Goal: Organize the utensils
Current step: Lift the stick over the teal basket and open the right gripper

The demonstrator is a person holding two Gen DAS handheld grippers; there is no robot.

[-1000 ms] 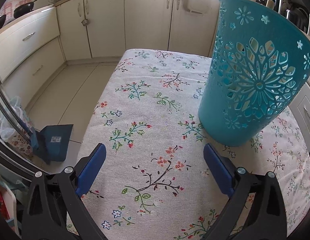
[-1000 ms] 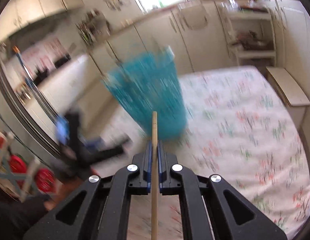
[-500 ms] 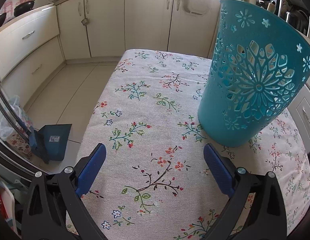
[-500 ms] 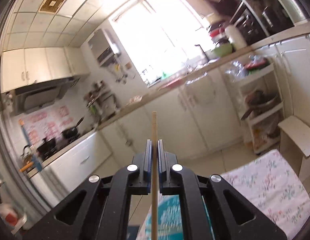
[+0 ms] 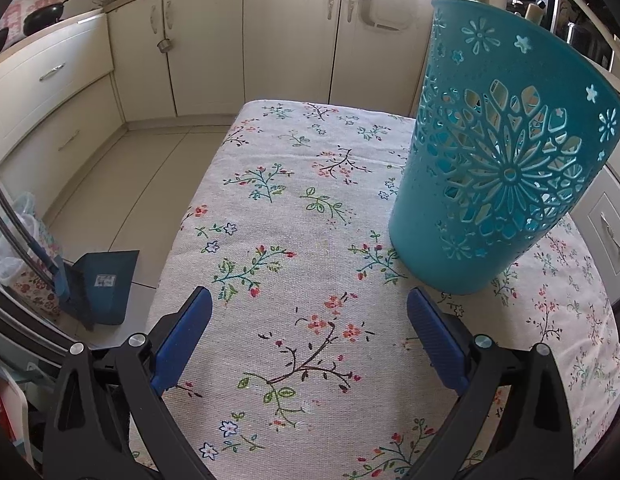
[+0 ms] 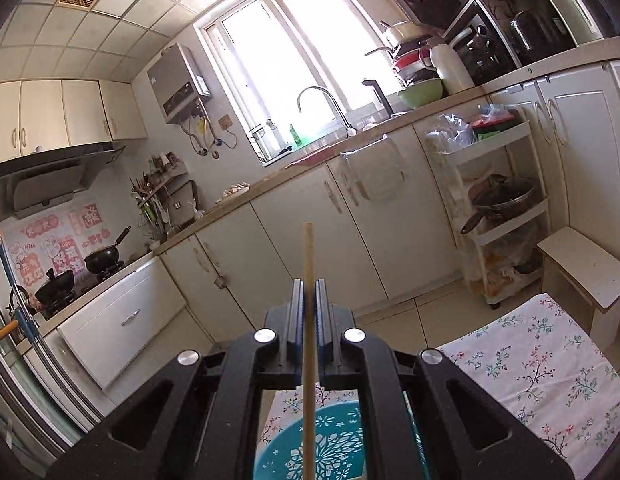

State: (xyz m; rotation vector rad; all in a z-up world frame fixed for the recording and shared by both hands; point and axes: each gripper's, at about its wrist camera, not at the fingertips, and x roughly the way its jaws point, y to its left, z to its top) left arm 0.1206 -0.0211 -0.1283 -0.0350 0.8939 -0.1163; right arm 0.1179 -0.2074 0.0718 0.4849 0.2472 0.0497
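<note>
Between right gripper (image 6: 308, 292) pads: chopstick (image 6: 308, 256)

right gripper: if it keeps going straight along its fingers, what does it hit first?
Probably nothing close. The right gripper, shut on a wooden stick, points over the table and open floor toward the white base cabinets under the counter. Those look like first contact, though depth is unclear.

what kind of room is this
A home kitchen, most likely: a sink faucet under the window, black woks on a stove, and cream cabinets along the walls. A table with a floral tablecloth stands in the middle.
</note>
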